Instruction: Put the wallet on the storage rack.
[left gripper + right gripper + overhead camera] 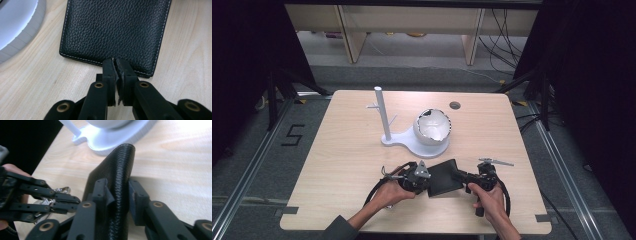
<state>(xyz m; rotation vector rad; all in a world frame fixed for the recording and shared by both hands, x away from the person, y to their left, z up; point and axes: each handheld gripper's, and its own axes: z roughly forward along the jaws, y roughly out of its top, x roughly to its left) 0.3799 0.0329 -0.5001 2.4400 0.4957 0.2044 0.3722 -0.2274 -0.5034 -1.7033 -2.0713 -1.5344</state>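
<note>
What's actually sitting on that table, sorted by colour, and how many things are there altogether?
Black: 1, the leather wallet, pinched by both handheld grippers.
White: 2, the stand with a post and the bowl-like cup on its base.
Total: 3 things on the wooden table.

Both grippers are matte black, built of flat linked bars pinned with brass-coloured rivets, and each jaw ends in a blocky pad. The left gripper (428, 181) carries a grey three-cornered plate on top, and the right gripper (462, 176) a thin silver bracket. Black cables loop from both (a dark grey sleeve covers the person's left forearm).
</note>
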